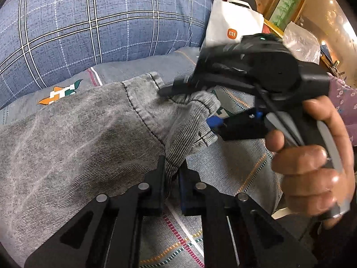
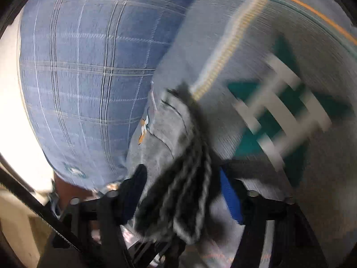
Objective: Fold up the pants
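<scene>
Here, the left hand-held gripper (image 1: 171,178) pinches a fold at the edge of the grey denim pants (image 1: 78,138), its black fingers pressed nearly together on the cloth. Just beyond, the right hand-held gripper (image 1: 191,105), gripped by a person's hand (image 1: 312,156), has the bunched waistband between its fingers. In its own blurred wrist view, the right hand-held gripper (image 2: 178,192) shows a thick wad of grey fabric (image 2: 176,178) filling the gap between a black finger and a blue pad (image 2: 231,198). The pants lie on a bed covered by a grey-blue sheet (image 1: 234,174) with a green, white and orange motif, beside a blue checked pillow (image 1: 89,22). A white paper bag (image 1: 232,26) stands behind.
</scene>
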`<state>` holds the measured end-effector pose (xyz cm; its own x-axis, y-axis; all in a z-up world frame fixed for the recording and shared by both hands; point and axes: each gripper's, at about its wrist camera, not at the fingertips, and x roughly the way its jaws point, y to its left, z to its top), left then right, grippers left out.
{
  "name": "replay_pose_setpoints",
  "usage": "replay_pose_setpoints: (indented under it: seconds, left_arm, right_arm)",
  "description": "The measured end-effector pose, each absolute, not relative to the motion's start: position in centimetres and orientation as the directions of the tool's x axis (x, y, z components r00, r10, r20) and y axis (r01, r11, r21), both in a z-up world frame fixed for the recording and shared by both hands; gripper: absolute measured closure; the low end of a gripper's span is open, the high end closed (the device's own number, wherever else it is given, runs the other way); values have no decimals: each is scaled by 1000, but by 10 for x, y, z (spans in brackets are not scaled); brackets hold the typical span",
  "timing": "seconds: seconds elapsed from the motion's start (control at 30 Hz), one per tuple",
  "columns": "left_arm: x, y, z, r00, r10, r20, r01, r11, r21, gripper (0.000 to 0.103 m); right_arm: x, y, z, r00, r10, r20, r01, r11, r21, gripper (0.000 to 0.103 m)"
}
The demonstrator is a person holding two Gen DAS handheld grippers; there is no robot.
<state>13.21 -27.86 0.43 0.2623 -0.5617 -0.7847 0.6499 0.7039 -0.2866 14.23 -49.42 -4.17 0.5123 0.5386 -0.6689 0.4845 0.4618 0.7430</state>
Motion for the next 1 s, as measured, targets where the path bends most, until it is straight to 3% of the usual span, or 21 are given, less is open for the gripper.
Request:
replay_pose_setpoints:
  seconds: [0.1, 0.17, 0.43, 0.53, 0.6, 0.7, 1.0]
  left_arm:
    - [133, -280, 4, 249, -574, -780, 639, 703, -313, 96]
    - [133, -277, 8, 261, -589, -765, 634, 702, -324, 96]
    - [109, -216, 56, 415, -630, -656, 495, 761, -418, 96]
    - [94, -192, 75, 487, -593, -641, 480, 795, -371, 96]
    - [92, -164, 87, 502, -595, -628, 442, 800, -405, 96]
    - [96, -121, 90, 505, -586, -633, 358, 810, -465, 96]
    - [103, -40, 28, 446, -558, -700, 56, 797, -601, 95]
  right_arm:
    - [144, -488, -35, 502, 512, -697, 476, 509, 717, 89]
    - [144, -480, -14, 518, 446, -730, 429, 603, 673, 90]
    - [137, -408, 63, 656, 459, -598, 81, 746, 661, 91]
    - [134, -383, 78, 675, 516, -528, -5, 718, 696, 91]
    - [144, -357, 84, 640, 580, -505, -42, 682, 730, 91]
    - [164, -308, 100, 557, 627, -545, -95, 700, 708, 91]
    - [194, -217, 36, 381, 736, -559, -179, 652, 737, 90]
